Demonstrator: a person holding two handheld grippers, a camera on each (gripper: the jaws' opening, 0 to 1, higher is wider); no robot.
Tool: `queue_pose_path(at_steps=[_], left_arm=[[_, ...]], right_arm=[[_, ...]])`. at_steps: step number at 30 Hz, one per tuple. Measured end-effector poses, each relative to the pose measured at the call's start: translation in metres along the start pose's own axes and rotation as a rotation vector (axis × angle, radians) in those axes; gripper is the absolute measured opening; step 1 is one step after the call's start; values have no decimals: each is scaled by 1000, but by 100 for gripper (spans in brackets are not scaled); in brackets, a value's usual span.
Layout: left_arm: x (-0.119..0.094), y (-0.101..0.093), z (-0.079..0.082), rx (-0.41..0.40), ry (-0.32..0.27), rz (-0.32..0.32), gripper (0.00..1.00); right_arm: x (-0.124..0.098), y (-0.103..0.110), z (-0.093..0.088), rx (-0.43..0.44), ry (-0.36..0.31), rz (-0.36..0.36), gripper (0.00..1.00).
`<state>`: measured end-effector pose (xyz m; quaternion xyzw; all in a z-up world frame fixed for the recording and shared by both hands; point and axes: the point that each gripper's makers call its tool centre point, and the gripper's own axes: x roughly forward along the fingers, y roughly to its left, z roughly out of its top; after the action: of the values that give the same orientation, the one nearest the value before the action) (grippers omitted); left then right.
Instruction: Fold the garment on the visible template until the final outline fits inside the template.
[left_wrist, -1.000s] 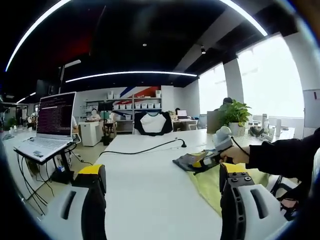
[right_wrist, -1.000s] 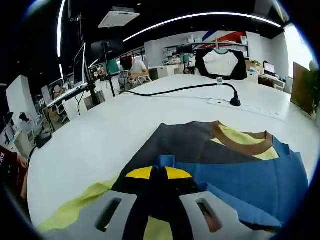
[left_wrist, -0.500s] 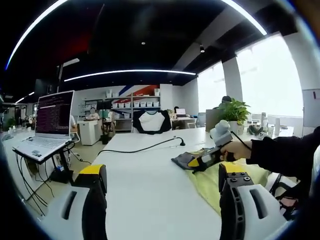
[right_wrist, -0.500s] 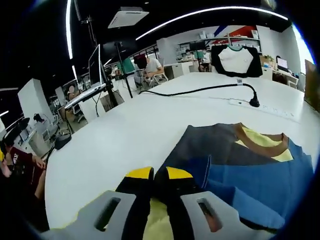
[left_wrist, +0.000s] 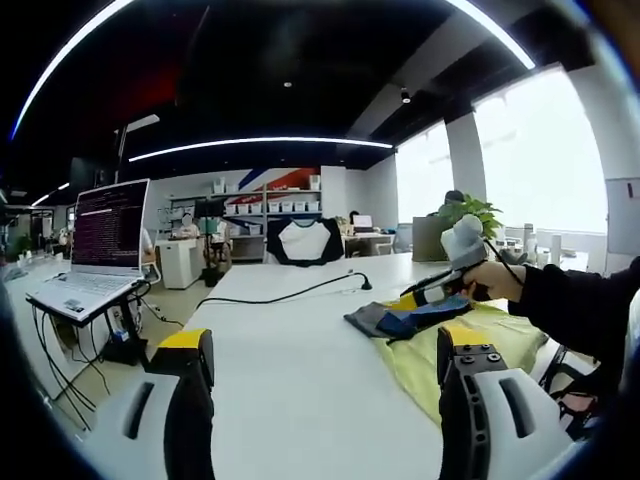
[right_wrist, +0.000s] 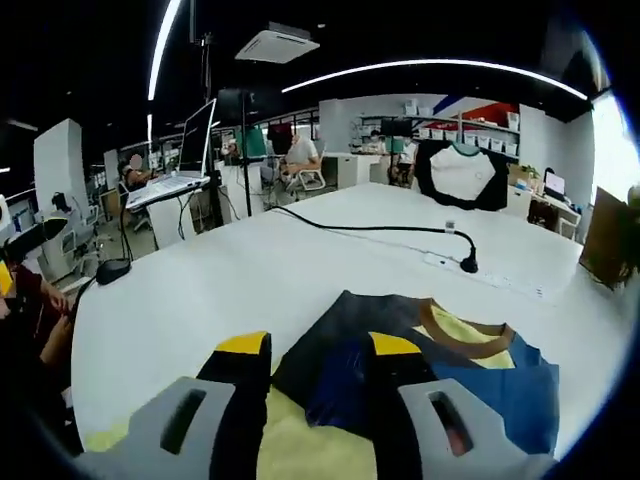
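The right gripper (right_wrist: 310, 352), jaws spread, hovers over the partly folded garment (right_wrist: 430, 360) at five o'clock on the white table (right_wrist: 230, 290); the left gripper (left_wrist: 325, 360) waits parted over bare tabletop. Folding looks unfinished on the yellow template (left_wrist: 480, 345).

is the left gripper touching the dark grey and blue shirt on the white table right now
Apart. In the left gripper view, bare white table separates the open left gripper from the shirt.

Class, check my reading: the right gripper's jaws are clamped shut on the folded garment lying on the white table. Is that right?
Not quite. In the right gripper view the right gripper stands open, jaws apart over the folded garment. The garment does lie on the white table.
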<state>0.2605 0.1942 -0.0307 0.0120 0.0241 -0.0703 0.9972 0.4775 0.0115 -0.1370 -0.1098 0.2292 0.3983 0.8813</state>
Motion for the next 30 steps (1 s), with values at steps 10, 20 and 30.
queue_pose_path(at_steps=[10,20,30], left_arm=[[-1,-2,-1,3,4,-8,97],[1,1,-2,-6,7,-3,97],[2,4,-3,-13,9,3,97]], right_arm=[[15,0,-42,83,90,28,23],[37,16,-27,186,73,77,0],[54,29,-8,171,68,90,0]])
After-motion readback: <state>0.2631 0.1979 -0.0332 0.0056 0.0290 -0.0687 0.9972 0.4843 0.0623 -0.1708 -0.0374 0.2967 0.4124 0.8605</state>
